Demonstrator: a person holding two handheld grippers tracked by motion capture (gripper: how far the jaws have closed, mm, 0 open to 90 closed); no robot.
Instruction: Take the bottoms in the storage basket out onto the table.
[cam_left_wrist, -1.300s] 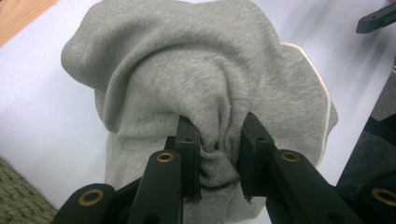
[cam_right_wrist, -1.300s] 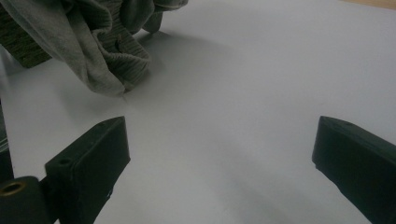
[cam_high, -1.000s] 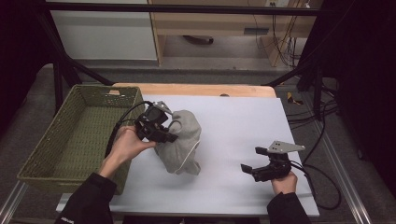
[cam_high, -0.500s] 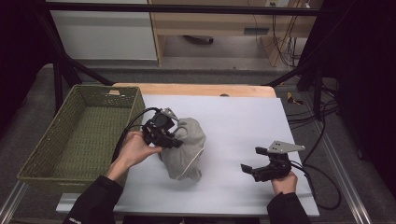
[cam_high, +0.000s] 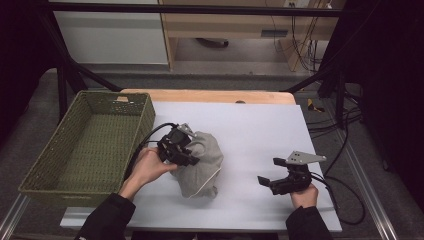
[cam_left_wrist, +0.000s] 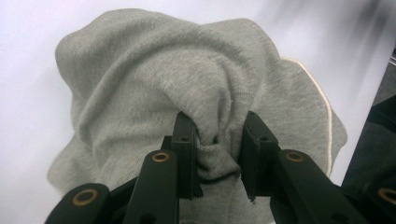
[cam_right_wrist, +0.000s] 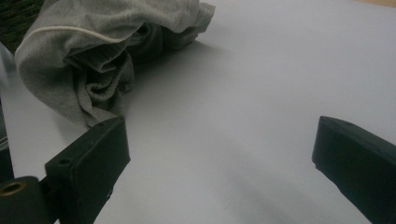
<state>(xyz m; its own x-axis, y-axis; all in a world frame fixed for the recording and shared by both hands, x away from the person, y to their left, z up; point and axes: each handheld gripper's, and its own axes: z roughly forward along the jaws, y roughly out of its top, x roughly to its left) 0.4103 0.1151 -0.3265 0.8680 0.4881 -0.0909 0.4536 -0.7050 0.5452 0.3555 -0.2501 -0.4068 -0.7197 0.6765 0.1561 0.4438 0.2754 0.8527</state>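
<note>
Grey garment (cam_high: 200, 160) heaped near the tabletop's front edge, just right of the woven basket (cam_high: 65, 175). Left gripper (cam_left_wrist: 217, 135) pinching a bunched fold between nearly closed jaws. Right gripper (cam_high: 267, 182) resting well apart, jaws spread. Soft, light, limp; best gripped at a thick fold or the piped hem.

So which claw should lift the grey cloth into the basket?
Probably the left claw: it already pinches a fold of the grey cloth and sits beside the green wicker basket. The right claw is open, apart from the cloth.
</note>
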